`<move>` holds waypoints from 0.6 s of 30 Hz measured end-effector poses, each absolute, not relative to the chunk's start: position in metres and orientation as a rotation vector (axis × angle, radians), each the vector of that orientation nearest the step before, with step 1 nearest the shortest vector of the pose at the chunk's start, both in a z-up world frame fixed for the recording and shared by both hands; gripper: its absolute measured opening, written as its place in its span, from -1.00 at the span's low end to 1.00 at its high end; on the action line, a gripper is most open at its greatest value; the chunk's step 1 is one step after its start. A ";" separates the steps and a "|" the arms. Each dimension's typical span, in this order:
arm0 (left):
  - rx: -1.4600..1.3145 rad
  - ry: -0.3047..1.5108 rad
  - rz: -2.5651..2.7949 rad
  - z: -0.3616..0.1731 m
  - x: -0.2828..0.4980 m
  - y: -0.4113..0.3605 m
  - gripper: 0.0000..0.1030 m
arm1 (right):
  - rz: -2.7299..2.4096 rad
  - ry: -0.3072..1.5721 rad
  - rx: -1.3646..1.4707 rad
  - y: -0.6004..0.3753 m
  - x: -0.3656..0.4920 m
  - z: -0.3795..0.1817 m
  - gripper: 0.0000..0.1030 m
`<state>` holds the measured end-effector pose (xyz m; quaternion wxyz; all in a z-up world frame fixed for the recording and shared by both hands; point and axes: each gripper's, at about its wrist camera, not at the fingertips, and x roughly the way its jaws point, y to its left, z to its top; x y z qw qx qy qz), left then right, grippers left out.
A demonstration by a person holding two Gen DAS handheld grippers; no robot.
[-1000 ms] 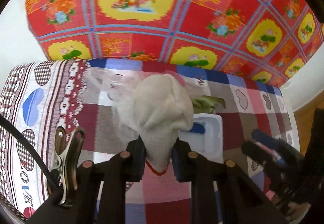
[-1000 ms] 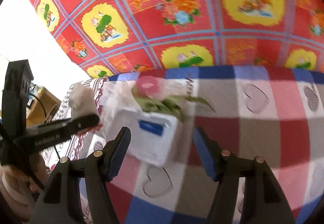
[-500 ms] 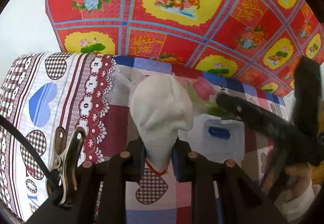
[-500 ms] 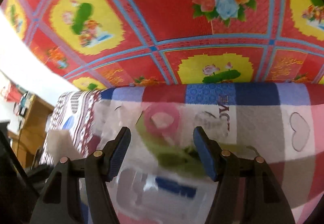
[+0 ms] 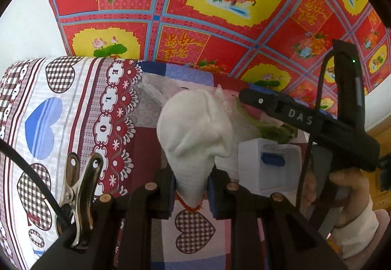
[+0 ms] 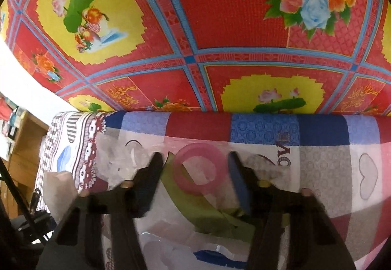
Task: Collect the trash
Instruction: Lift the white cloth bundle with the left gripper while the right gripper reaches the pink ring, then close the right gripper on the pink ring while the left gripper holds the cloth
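Note:
My left gripper (image 5: 191, 187) is shut on the narrow end of a white crumpled wad (image 5: 193, 133), held above the patterned bedspread (image 5: 80, 113). A pink ring (image 6: 200, 172) lies on green leaf-like strips (image 6: 195, 209) near the bed's far edge. My right gripper (image 6: 195, 167) straddles it, jaws closing. The ring is between the pads, with a gap still showing on the left side. A white box with a blue label (image 5: 268, 165) lies just in front of the ring, and crumpled clear plastic (image 6: 117, 160) is to its left.
A red and yellow floral sheet (image 6: 220, 25) rises behind the bed. A hand (image 5: 349, 187) holds the right gripper's black handle (image 5: 342, 143) to the right of the wad. Wooden furniture (image 6: 22, 147) stands past the bed's left end.
My right gripper has moved forward over the white box to the pink ring, and its jaws have narrowed. The left gripper has shifted a little with the wad still held.

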<state>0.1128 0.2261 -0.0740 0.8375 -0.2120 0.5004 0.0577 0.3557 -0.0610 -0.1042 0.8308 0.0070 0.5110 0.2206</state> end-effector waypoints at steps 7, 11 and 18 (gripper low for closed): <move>-0.447 1.056 0.102 -0.073 0.112 0.229 -0.57 | 0.494 1.026 0.066 -0.066 0.344 -0.087 -0.14; -0.436 1.051 0.080 -0.070 0.113 0.227 -0.57 | 0.508 0.986 0.112 -0.073 0.331 -0.072 -0.14; -0.416 1.045 0.034 -0.059 0.114 0.218 -0.58 | 0.500 0.935 0.141 -0.091 0.300 -0.053 -0.14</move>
